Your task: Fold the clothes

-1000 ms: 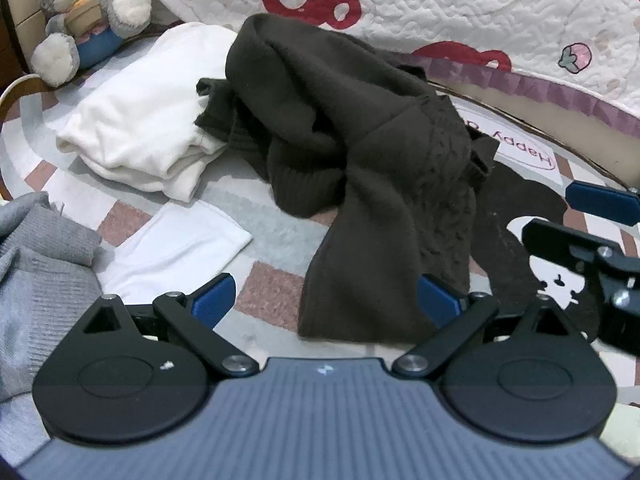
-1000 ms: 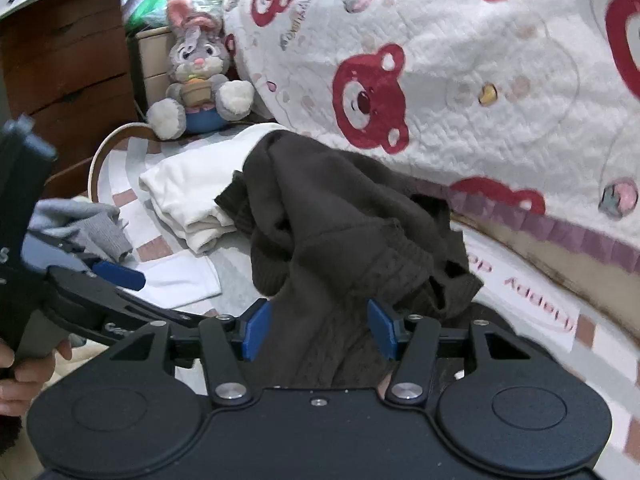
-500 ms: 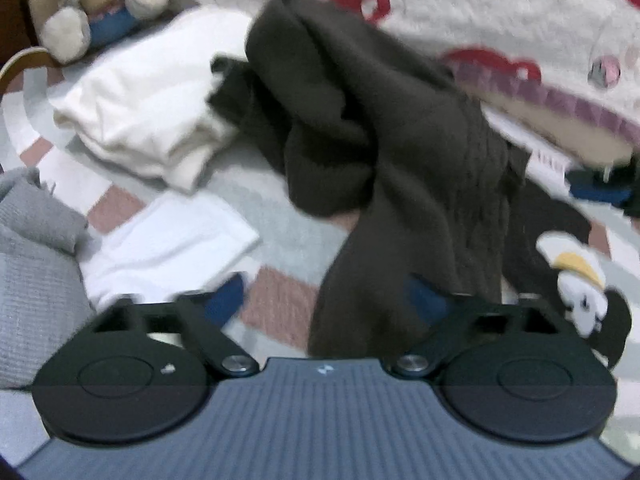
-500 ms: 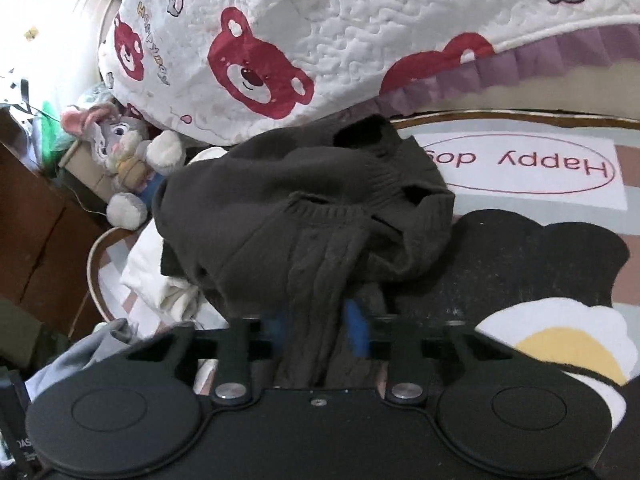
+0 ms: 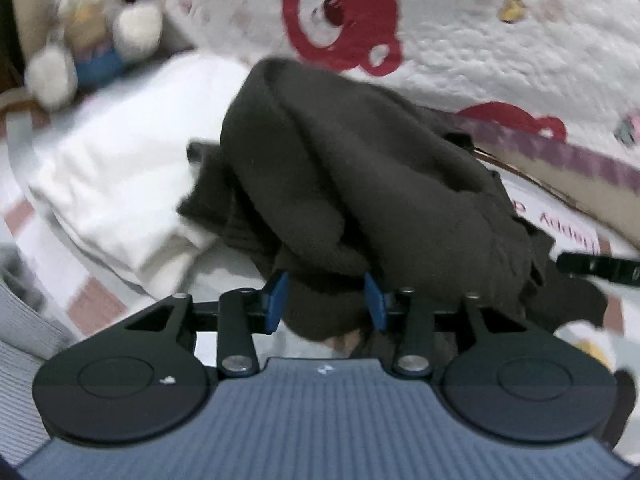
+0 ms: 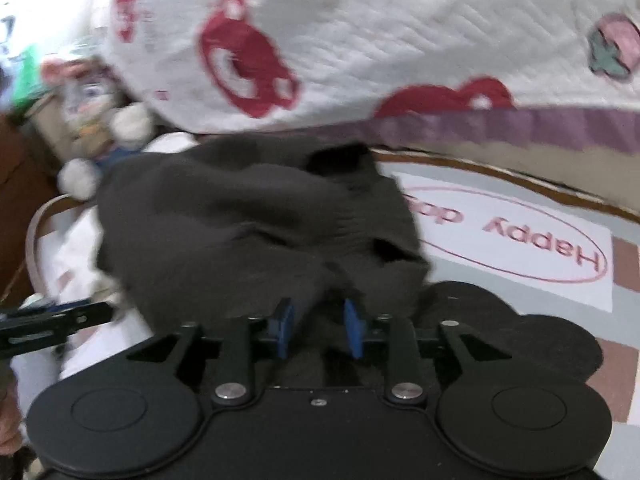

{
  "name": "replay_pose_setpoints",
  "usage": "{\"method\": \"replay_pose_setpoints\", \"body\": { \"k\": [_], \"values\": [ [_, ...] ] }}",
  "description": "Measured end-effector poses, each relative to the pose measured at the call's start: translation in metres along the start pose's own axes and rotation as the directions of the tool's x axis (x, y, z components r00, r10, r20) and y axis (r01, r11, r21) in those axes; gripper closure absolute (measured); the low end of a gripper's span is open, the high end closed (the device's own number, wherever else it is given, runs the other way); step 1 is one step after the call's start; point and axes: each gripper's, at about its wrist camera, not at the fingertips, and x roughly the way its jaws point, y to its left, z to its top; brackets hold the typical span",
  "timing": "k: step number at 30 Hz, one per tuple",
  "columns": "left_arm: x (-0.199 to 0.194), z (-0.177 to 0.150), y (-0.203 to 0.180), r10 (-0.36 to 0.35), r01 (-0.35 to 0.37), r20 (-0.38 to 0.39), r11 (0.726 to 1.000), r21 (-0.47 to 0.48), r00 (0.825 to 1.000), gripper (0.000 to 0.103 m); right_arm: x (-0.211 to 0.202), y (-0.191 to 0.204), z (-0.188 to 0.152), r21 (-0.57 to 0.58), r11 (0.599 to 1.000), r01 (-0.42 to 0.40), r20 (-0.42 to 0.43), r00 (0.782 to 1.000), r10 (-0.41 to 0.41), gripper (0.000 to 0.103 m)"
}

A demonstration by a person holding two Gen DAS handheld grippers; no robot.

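Observation:
A dark brown knit sweater (image 5: pixel 360 184) lies bunched in a heap on the rug, partly over a folded white garment (image 5: pixel 120 184). My left gripper (image 5: pixel 325 300) has its blue pads pressed on a thick fold at the near edge of the sweater. In the right wrist view the same sweater (image 6: pixel 248 224) fills the middle. My right gripper (image 6: pixel 318 330) is shut on a ribbed part of its near edge. Each gripper shows as a dark bar at the edge of the other's view. Both views are motion-blurred.
A white quilt with red bears (image 5: pixel 460 28) hangs behind the heap. A plush rabbit (image 5: pixel 92 40) sits at the far left. The rug (image 6: pixel 516 240) carries a "Happy" label and a black patch. A grey knit garment (image 5: pixel 24 320) lies at the left edge.
My left gripper moved forward to the sweater's near edge and its jaws narrowed from wide open onto a fold. The right gripper stayed shut on the sweater and shifted with it.

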Motion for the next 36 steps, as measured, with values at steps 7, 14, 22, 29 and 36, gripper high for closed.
{"method": "replay_pose_setpoints", "body": {
  "k": [7,14,22,29,36],
  "values": [
    [0.017,0.036,0.027,-0.037,0.041,0.040,0.994,-0.103,0.999,0.040,0.026,-0.049,0.012,0.129,0.991,0.023,-0.013,1.000,-0.021,0.046],
    [0.047,0.063,0.027,-0.021,0.037,0.128,0.992,-0.117,0.992,0.021,0.050,-0.069,0.015,0.171,0.984,0.047,0.006,0.999,-0.049,0.031],
    [0.086,0.056,0.032,-0.144,0.150,0.044,0.960,-0.236,0.989,0.019,0.092,-0.083,0.000,0.399,0.912,-0.098,-0.010,0.994,0.111,0.028],
    [0.063,0.055,0.000,-0.101,0.103,0.060,0.994,-0.036,0.993,0.075,0.036,-0.046,0.006,0.225,0.908,-0.353,0.209,0.928,0.309,0.091],
    [0.004,0.052,-0.060,-0.246,0.226,0.193,0.967,0.121,0.950,0.076,-0.087,-0.045,0.015,0.077,0.949,-0.306,0.482,0.845,0.233,0.092]
  ]
}}
